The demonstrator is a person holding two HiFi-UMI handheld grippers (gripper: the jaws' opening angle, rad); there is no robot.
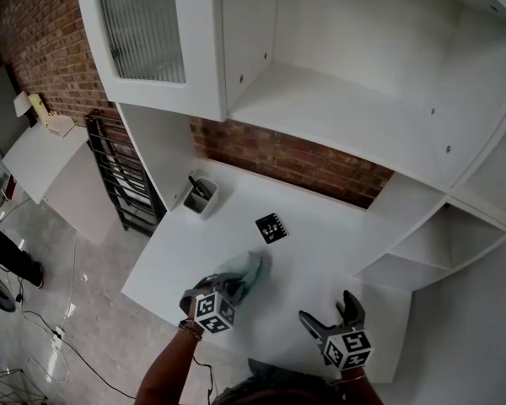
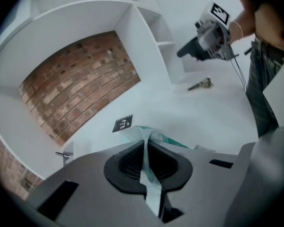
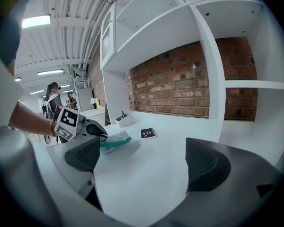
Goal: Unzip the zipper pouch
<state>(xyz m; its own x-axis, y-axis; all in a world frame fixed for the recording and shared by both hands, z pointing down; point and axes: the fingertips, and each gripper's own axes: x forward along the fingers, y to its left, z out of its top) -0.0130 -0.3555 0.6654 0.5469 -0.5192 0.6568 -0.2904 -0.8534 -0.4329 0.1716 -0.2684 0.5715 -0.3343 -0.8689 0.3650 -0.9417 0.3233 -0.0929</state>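
Item: zipper pouch [image 1: 251, 270], pale translucent material with a teal-green edge, located on the white table [image 1: 320, 251] near its front left edge, just short of a black marker card [image 1: 271, 228] that lies flat towards the middle of the table. Left tool [image 2: 146, 167]: jaws are closed on a thin fold of the pouch's near end, and the material is seen pinched between the two dark pads and running out past them; the rest of the pouch is spread on the table beyond the jaws. Right tool [image 3: 146, 162]: jaws are held wide apart, with nothing between them but bare table; it is positioned over the front right part of the table, well apart from the pouch. A white container [image 1: 200, 196] holding a dark pen is placed at the back left corner of the table. A brick wall [image 1: 295, 163] is seen behind the table, and white shelving [image 1: 337, 108] is mounted above and to the right.
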